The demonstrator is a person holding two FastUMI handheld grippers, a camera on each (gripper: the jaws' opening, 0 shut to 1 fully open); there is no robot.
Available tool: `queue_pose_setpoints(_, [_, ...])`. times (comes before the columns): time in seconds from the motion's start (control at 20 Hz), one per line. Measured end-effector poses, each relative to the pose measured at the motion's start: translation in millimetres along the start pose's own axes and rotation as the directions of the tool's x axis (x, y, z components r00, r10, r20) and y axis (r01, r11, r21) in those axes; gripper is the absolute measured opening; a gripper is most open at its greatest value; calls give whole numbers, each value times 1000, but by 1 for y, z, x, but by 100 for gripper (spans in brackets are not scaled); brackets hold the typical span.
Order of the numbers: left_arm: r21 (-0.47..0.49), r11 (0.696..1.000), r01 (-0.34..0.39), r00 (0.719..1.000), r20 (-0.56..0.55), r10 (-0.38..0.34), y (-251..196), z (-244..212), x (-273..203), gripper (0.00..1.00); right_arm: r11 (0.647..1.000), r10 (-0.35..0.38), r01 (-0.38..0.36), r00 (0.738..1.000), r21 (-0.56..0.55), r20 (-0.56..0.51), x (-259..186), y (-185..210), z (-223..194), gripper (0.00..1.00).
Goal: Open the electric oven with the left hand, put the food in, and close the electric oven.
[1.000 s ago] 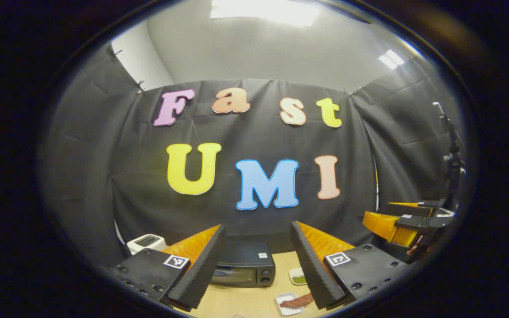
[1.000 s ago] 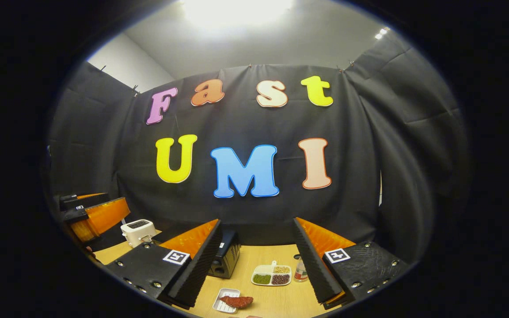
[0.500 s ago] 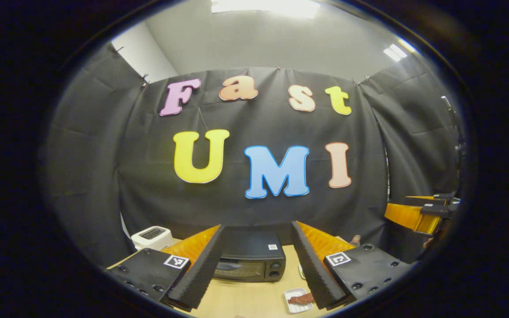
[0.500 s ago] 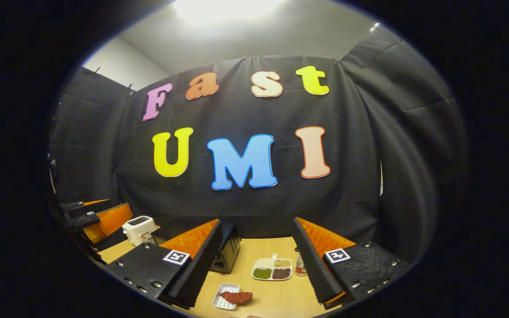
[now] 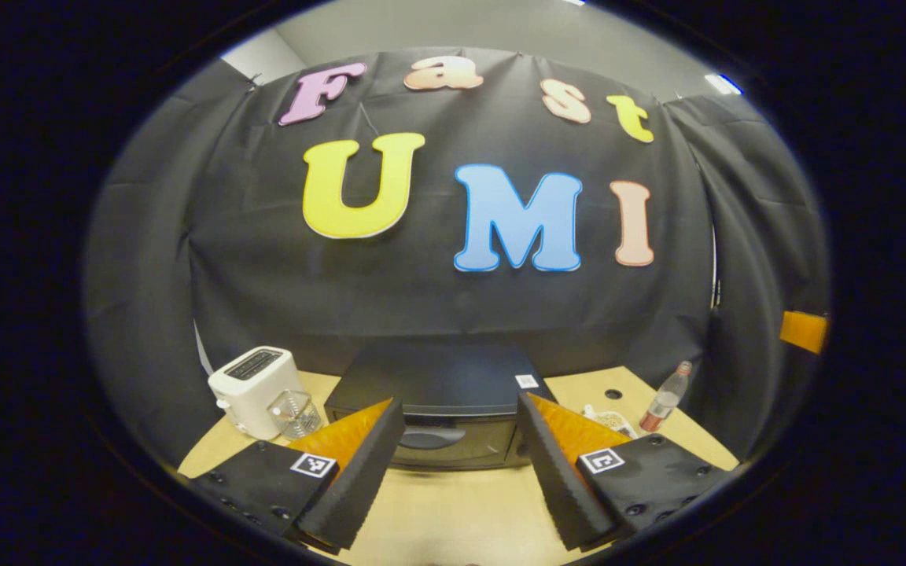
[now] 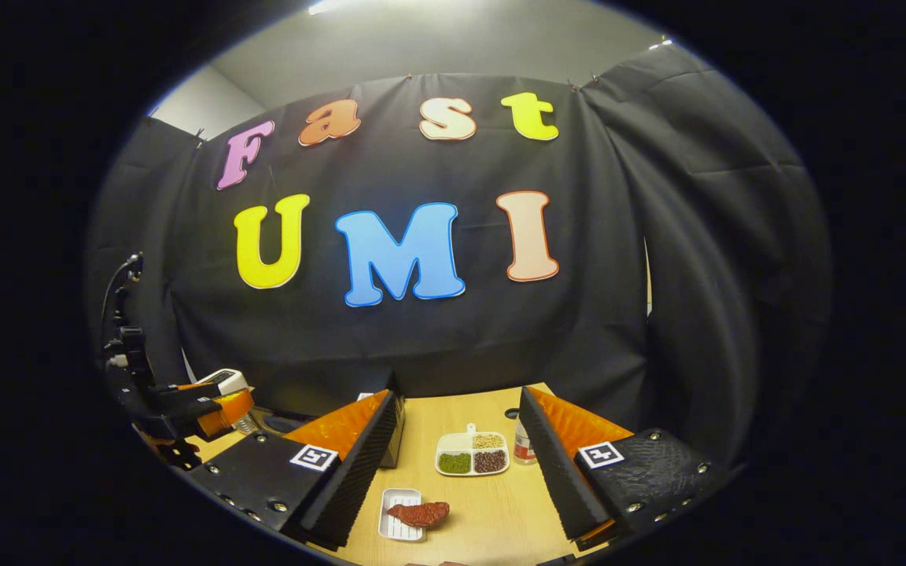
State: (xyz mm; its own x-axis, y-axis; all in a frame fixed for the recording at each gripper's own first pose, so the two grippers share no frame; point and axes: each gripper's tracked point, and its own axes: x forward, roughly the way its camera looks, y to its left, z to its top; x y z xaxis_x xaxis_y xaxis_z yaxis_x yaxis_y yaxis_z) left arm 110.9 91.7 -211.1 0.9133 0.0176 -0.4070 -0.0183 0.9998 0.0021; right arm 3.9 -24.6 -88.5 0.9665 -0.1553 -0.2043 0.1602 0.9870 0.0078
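Note:
The black electric oven [image 5: 437, 381] stands on the wooden table with its door shut, the door handle [image 5: 429, 436] just beyond my left gripper [image 5: 459, 402]. That gripper is open, empty, and aimed at the oven front. In the right gripper view a reddish-brown piece of food [image 6: 420, 513] lies on a small white tray [image 6: 398, 531]. My right gripper [image 6: 459, 393] hangs open above the table, behind the food. The oven's side [image 6: 394, 440] peeks past its left finger. The left gripper [image 6: 217, 405] shows at far left.
A white toaster [image 5: 252, 385] and a clear measuring cup [image 5: 292, 413] stand left of the oven. A divided plate of beans [image 6: 473, 454] and a small bottle [image 5: 665, 397] sit to the oven's right. Black cloth walls the table on three sides.
My left gripper has moved forward and tipped down, so the oven now looms close between its fingers. The right gripper has tipped down slightly. Both stay open.

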Motion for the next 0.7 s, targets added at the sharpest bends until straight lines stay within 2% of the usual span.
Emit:
queue_pose_setpoints(0.1, [-4, 1000, 19, 998, -62, -20, 6, -19, 33, 100, 1000, -20, 20, 1000, -14, -4, 2, 0, -3, 96])
queue_pose_setpoints(0.25, [-22, 1000, -11, 989, -150, 7, 22, -48, 73, 93, 998, -62, 62, 998, -20, -17, 5, -3, -2, 96])
queue_pose_setpoints(0.4, [-24, 1000, -14, 977, -213, 9, 32, -66, 107, 100, 997, -83, 83, 997, -7, 7, 9, -2, 13, 95])
queue_pose_setpoints(0.5, [-8, 1000, -10, 967, -254, 8, 37, -81, 122, 97, 995, -95, 95, 995, 0, 10, 12, -3, 17, 96])
queue_pose_setpoints(0.7, [25, 1000, -11, 969, -245, 17, 42, -87, 140, 99, 994, -111, 111, 994, -5, -6, 15, -4, 12, 95])
